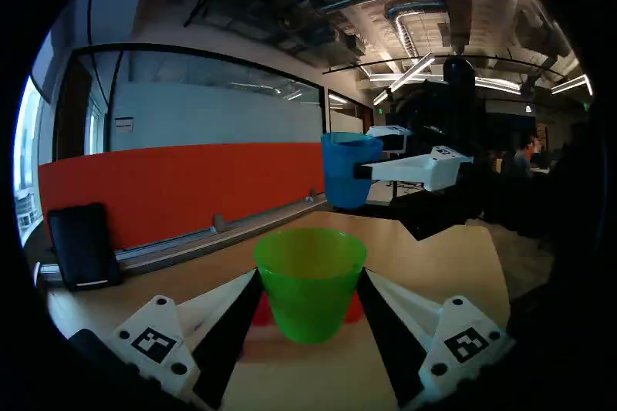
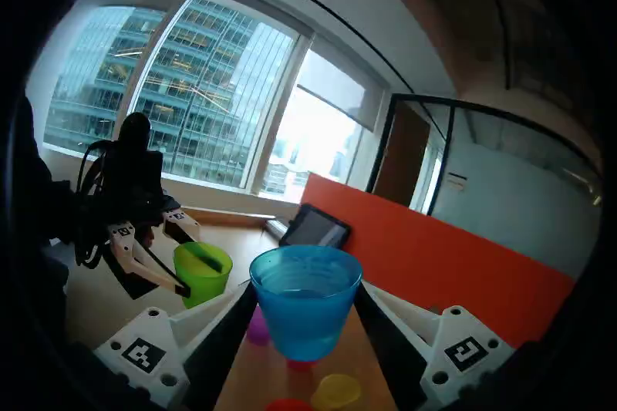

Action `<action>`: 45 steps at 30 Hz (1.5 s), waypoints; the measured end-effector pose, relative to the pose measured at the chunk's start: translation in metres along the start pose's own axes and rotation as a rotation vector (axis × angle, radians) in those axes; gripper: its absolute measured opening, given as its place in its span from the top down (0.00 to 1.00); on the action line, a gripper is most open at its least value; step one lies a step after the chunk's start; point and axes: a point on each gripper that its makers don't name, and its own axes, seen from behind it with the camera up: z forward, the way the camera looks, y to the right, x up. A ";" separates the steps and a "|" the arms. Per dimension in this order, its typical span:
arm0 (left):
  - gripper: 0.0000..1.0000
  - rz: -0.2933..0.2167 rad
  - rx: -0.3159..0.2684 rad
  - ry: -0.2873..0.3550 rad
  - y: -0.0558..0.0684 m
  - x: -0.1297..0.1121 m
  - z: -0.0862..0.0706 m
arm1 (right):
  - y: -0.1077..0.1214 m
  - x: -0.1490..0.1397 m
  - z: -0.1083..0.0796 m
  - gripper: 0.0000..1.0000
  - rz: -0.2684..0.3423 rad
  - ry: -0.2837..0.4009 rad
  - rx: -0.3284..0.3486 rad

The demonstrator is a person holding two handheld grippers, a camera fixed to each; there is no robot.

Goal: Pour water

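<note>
My left gripper (image 1: pixel 308 291) is shut on a translucent green cup (image 1: pixel 311 272), upright and low over the wooden table (image 1: pixel 432 257). Farther off and higher, a blue cup (image 1: pixel 345 168) hangs upright in the right gripper (image 1: pixel 361 170). In the right gripper view, my right gripper (image 2: pixel 306 318) is shut on that blue cup (image 2: pixel 306 299), and a water line shows inside it. Down to the left sits the green cup (image 2: pixel 202 272), held by the left gripper (image 2: pixel 193 274) and a dark-sleeved arm.
A black tablet (image 1: pixel 81 245) leans against the orange partition (image 1: pixel 185 183) at the table's far edge. Small purple (image 2: pixel 258 328), yellow (image 2: pixel 337 390) and red (image 2: pixel 287 405) pieces lie on the table (image 2: pixel 239 245) under the blue cup. Windows stand behind.
</note>
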 end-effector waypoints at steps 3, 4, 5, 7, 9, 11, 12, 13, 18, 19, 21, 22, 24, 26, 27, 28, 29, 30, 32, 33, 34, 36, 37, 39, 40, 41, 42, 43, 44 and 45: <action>0.16 0.001 -0.009 0.003 0.005 0.000 0.001 | 0.002 0.006 0.000 0.11 -0.035 0.002 0.000; 0.16 0.001 -0.012 0.003 0.006 0.000 0.002 | 0.003 0.008 0.000 0.11 -0.047 0.002 -0.001; 0.16 0.001 -0.015 0.003 0.007 0.000 0.002 | 0.004 0.010 0.000 0.11 -0.059 0.003 -0.001; 0.16 0.001 -0.019 0.001 0.010 0.000 0.003 | 0.006 0.012 0.000 0.11 -0.090 0.002 -0.004; 0.16 0.003 -0.022 0.000 0.012 0.000 0.005 | 0.009 0.015 0.001 0.11 -0.120 0.000 -0.008; 0.16 0.006 -0.025 0.001 0.013 0.001 0.006 | 0.011 0.018 0.002 0.11 -0.147 -0.002 -0.013; 0.16 0.006 -0.027 0.002 0.014 0.001 0.007 | 0.012 0.020 0.003 0.11 -0.161 -0.002 -0.015; 0.16 0.006 -0.029 0.002 0.015 0.001 0.007 | 0.013 0.022 0.003 0.11 -0.173 -0.001 -0.018; 0.16 0.006 -0.041 0.002 0.021 0.000 0.010 | 0.017 0.032 0.005 0.11 -0.232 0.006 -0.023; 0.16 0.008 -0.042 0.002 0.021 0.000 0.010 | 0.017 0.034 0.006 0.11 -0.244 0.007 -0.023; 0.16 0.013 -0.045 0.002 0.023 0.000 0.011 | 0.018 0.039 0.007 0.11 -0.269 0.009 -0.025; 0.16 0.015 -0.045 0.003 0.023 0.000 0.012 | 0.018 0.040 0.007 0.11 -0.281 0.009 -0.025; 0.16 0.018 -0.047 0.003 0.024 0.001 0.012 | 0.020 0.043 0.008 0.11 -0.306 0.009 -0.027; 0.16 0.018 -0.052 0.002 0.026 0.000 0.013 | 0.021 0.046 0.009 0.11 -0.328 0.008 -0.031; 0.16 0.017 -0.054 0.002 0.027 0.000 0.013 | 0.021 0.047 0.010 0.11 -0.340 0.008 -0.033; 0.16 0.016 -0.057 0.002 0.028 0.000 0.014 | 0.022 0.048 0.011 0.11 -0.350 0.007 -0.035; 0.16 0.015 -0.059 0.002 0.029 0.000 0.014 | 0.022 0.049 0.011 0.11 -0.361 0.007 -0.037; 0.16 0.016 -0.061 0.002 0.030 0.001 0.015 | 0.023 0.050 0.012 0.11 -0.374 0.006 -0.038; 0.16 0.020 -0.063 0.002 0.031 0.002 0.015 | 0.024 0.052 0.013 0.11 -0.398 0.005 -0.040; 0.16 0.021 -0.064 0.001 0.032 0.002 0.016 | 0.024 0.053 0.013 0.11 -0.411 0.004 -0.040; 0.16 0.022 -0.066 0.001 0.032 0.002 0.016 | 0.025 0.054 0.014 0.11 -0.422 0.003 -0.041; 0.16 0.024 -0.070 0.000 0.034 0.002 0.017 | 0.026 0.056 0.015 0.11 -0.446 0.001 -0.042; 0.16 0.025 -0.071 0.000 0.034 0.002 0.018 | 0.026 0.057 0.016 0.11 -0.459 0.000 -0.042; 0.16 0.026 -0.074 -0.001 0.035 0.003 0.019 | 0.027 0.060 0.017 0.11 -0.482 -0.001 -0.045; 0.16 0.027 -0.075 0.000 0.036 0.004 0.019 | 0.028 0.061 0.018 0.11 -0.493 -0.002 -0.047; 0.16 0.027 -0.076 0.000 0.036 0.004 0.020 | 0.028 0.063 0.018 0.11 -0.503 -0.002 -0.049; 0.16 0.028 -0.078 0.000 0.037 0.004 0.020 | 0.028 0.064 0.019 0.11 -0.513 -0.003 -0.050; 0.16 0.028 -0.080 0.000 0.038 0.004 0.020 | 0.029 0.065 0.019 0.11 -0.522 -0.003 -0.051; 0.16 0.028 -0.082 0.000 0.038 0.004 0.021 | 0.029 0.066 0.020 0.11 -0.530 -0.004 -0.052; 0.16 0.027 -0.084 0.000 0.039 0.004 0.021 | 0.030 0.067 0.020 0.11 -0.542 -0.004 -0.054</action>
